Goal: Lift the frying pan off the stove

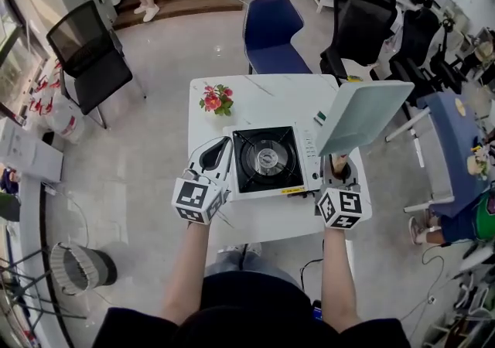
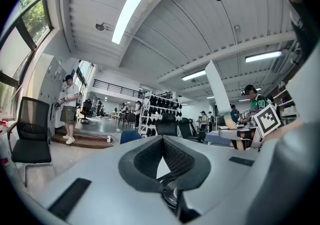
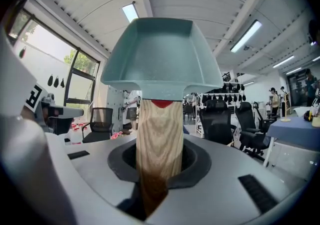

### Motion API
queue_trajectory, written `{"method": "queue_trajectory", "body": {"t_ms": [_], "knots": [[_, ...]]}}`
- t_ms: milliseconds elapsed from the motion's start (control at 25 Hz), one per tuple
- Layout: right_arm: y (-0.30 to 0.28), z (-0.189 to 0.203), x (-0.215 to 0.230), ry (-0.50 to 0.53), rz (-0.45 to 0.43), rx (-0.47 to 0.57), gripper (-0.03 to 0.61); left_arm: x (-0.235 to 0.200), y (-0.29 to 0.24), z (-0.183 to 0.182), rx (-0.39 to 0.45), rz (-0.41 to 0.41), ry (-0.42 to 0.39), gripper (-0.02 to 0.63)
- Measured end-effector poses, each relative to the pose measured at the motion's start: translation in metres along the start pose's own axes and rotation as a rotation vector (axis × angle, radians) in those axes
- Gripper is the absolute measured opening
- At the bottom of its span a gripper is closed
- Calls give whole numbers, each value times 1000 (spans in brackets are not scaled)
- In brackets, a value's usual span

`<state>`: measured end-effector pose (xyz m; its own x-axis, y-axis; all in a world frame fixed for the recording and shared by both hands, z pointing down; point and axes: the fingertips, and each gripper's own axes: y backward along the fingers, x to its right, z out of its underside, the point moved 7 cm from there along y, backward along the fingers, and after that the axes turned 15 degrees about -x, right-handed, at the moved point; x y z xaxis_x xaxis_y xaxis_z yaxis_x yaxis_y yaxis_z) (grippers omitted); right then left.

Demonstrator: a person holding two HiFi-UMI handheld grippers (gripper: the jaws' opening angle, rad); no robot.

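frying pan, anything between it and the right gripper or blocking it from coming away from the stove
Nothing visible does. The right gripper is shut directly on the wooden handle, and the frying pan hangs in the air off the right side of the stove. The left gripper sits at its left, well apart.

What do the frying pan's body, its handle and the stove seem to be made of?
Frying pan: pale teal with an even matte coat, probably painted or enamelled metal; the base material does not show.
Handle: wood or a wood-look finish, light with clear grain lines.
Stove: white casing, likely painted metal, with a glossy black top.
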<state>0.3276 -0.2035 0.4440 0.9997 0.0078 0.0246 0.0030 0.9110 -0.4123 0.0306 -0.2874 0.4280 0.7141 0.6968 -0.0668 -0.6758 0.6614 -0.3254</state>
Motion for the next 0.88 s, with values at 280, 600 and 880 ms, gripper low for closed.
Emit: {"method": "queue_trajectory", "body": {"t_ms": [280,600,880], "knots": [[14,9,-4,-29,17,19,76,2,4,0,2,13,-6,18],[22,12,-4,-22,25,15,77,7,5,-4,4,24,-13,18],[22,12,-8,-22,14,21,77,6,8,-2,7,22,-16,18]]}}
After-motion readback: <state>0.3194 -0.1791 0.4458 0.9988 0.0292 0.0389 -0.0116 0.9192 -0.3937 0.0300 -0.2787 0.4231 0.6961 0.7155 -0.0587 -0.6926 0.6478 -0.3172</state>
